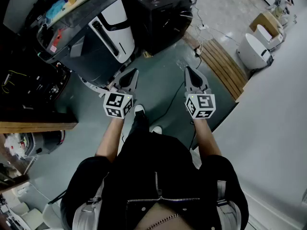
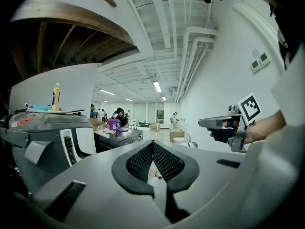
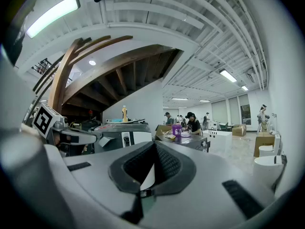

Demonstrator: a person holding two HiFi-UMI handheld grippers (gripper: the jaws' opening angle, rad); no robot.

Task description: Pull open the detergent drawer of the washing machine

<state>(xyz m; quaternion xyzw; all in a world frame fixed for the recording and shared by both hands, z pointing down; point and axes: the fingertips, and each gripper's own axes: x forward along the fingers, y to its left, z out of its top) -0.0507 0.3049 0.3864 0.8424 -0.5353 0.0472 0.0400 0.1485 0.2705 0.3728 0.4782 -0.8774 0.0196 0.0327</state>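
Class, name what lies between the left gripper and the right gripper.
The head view shows only floor, crossed by a thin black cable, between the left gripper and the right gripper.

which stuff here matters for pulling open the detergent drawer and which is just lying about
For the job:
- washing machine; its drawer cannot be picked out from here
- left gripper, shut and empty
- right gripper, shut and empty

Lying about:
- yellow bottle
- black appliance
- white toilets
- wooden planks
- floor cable
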